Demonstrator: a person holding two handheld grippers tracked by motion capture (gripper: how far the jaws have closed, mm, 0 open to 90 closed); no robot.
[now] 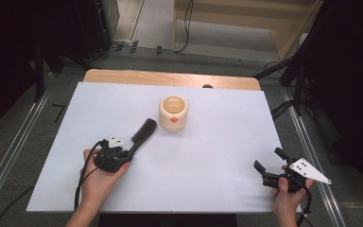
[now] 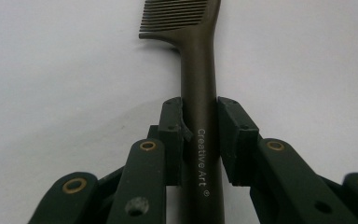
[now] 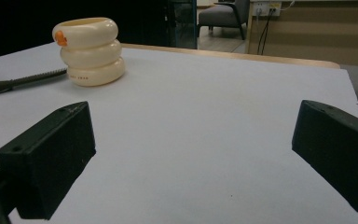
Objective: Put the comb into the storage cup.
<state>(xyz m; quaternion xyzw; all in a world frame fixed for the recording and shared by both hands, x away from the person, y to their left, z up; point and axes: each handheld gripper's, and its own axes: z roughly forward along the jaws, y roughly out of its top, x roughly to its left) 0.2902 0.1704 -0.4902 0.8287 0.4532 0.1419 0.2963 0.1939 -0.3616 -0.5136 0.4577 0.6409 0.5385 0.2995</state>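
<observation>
Left gripper [image 1: 131,150], held in a hand [image 1: 99,177] low on the left of the white table sheet [image 1: 208,156], clamped on the handle of a dark brown plastic comb [image 1: 142,134]. From the left gripper view: both black jaws pressed against the sides of the comb's handle [image 2: 200,121], the words "Creative Art" printed along it, the toothed end [image 2: 175,16] reaching forward over the white surface, teeth pointing to the left of that view. Whether resting on the sheet or lifted just off it, cannot tell.

In the high view, comb angled up and to the right, its toothed end near a cream-coloured ribbed cup of three stacked rings [image 1: 173,113] with a small orange mark on its side; close beside it, apart. Cup upright, near the middle of the table, slightly toward the far edge.

Right gripper [image 1: 270,166], held in the other hand [image 1: 286,201] near the right front corner of the sheet, with jaws spread wide apart and nothing between them. From the right gripper view: two black jaws at left and right with bare white sheet [image 3: 205,140] between, the cream cup [image 3: 89,51] far off at upper left, the comb [image 3: 23,81] lying beside it
</observation>
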